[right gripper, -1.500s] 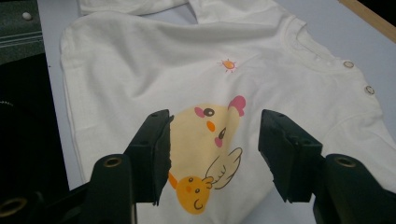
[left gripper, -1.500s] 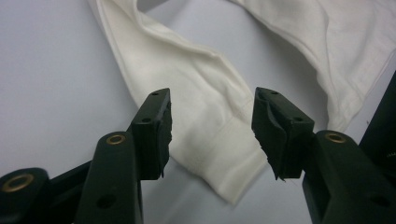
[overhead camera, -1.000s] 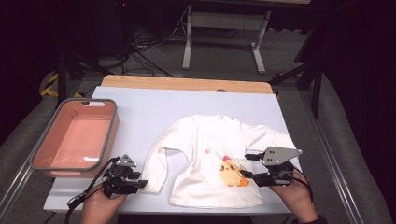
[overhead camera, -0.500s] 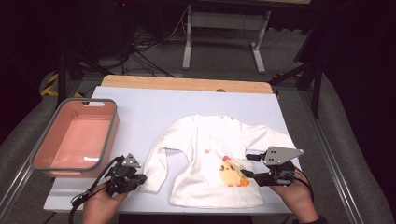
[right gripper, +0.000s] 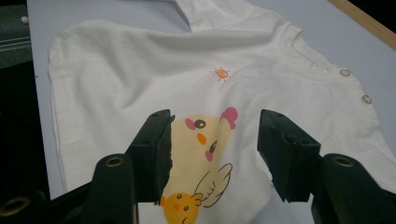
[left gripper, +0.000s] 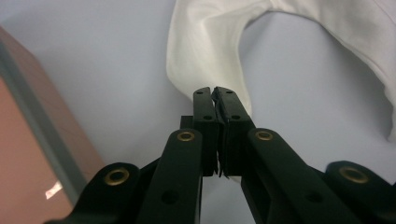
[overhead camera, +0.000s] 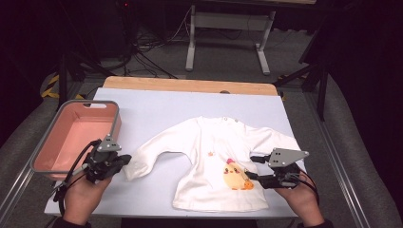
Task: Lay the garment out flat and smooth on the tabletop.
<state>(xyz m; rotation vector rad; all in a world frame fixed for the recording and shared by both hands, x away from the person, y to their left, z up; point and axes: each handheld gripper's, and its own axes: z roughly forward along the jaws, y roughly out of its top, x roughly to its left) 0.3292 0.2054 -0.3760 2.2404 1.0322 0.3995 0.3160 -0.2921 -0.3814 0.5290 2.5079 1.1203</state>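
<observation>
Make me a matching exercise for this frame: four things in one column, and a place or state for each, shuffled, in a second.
1. left gripper
2. right gripper
3. pink bin
4. sleeve cuff

a. stands at the table's left edge
b. pinched between black jaws
c. open above the chick print
d. shut on cloth

Pairs: 1-d, 2-c, 3-a, 4-b

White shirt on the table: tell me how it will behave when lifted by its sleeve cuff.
The white shirt is thin cloth lying flat with soft wrinkles, so it will probably drape limply and trail. The left gripper, shut on the sleeve cuff, already bends that sleeve, which suggests little weight. The right gripper, jaws open above the chick print, does not pin the body, so it may slide.
</observation>
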